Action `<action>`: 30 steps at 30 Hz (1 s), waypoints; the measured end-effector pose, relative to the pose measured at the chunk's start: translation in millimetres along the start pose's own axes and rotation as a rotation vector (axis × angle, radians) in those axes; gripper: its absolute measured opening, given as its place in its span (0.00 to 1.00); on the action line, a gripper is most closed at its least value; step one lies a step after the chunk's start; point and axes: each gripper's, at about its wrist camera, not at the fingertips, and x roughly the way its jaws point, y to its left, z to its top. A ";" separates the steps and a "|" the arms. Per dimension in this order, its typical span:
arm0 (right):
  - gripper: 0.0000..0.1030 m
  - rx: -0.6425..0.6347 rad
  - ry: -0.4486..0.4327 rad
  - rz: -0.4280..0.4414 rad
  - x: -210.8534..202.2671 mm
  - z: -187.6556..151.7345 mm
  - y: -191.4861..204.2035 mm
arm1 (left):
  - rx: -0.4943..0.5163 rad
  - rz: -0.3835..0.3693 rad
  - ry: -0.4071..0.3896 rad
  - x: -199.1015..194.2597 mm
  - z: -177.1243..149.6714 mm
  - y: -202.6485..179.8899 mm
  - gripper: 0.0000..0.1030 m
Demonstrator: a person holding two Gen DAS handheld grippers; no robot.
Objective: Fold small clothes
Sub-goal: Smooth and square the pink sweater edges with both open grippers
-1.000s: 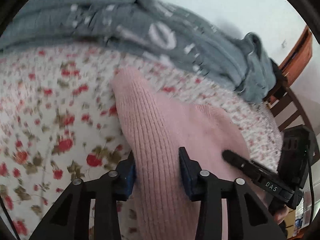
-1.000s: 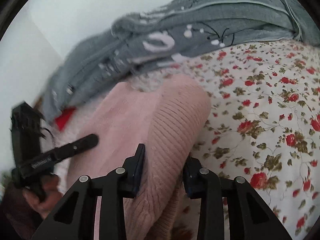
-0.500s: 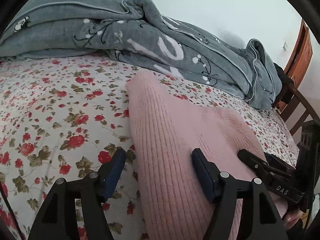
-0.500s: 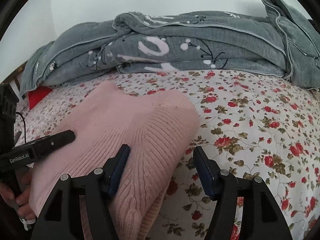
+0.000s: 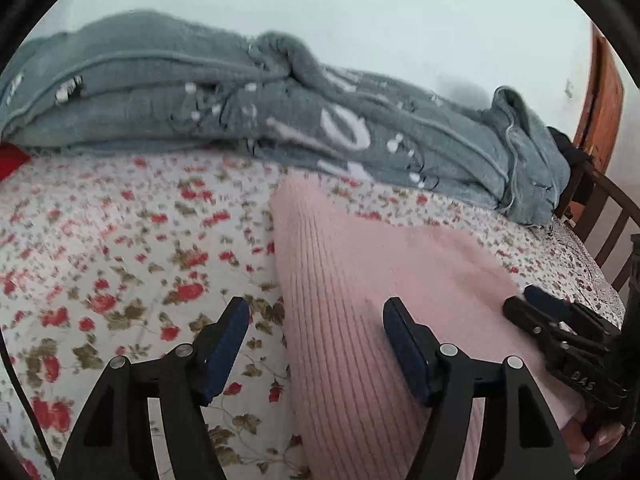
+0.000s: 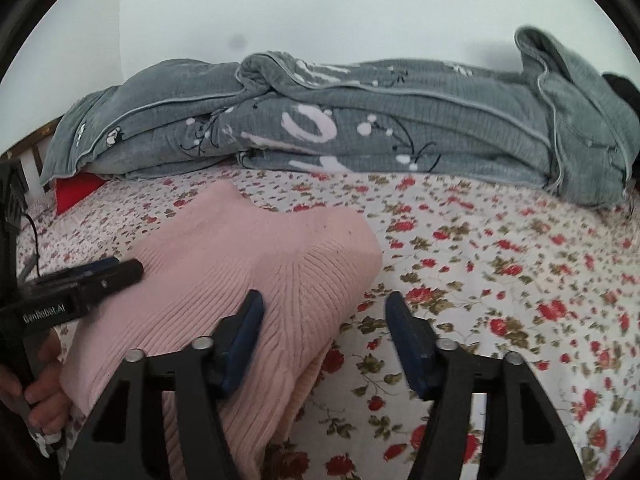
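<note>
Pink sweater (image 5: 360, 280) folded on floral sheet (image 5: 120, 260); both claws released.

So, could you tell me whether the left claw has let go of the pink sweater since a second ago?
Yes. The left claw now stands open, its pads off the pink sweater; a second ago they pinched its ribbed fold. One pad now sits over the floral bedsheet.

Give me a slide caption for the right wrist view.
Right tongs, jaws closing, straddle the folded pink sweater's edge on the floral bedsheet.
</note>
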 end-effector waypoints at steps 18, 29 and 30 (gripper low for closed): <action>0.37 -0.003 0.026 0.036 10.4 -6.8 -3.1 | 0.134 -0.062 0.054 12.1 -10.5 -22.4 0.61; 0.38 0.023 0.022 0.050 4.9 -7.0 -9.5 | 0.066 -0.101 -0.017 -1.0 -2.8 -10.2 0.61; 0.39 0.032 0.016 0.057 2.5 -6.2 -11.5 | 0.063 -0.104 -0.022 -2.3 -2.4 -10.3 0.61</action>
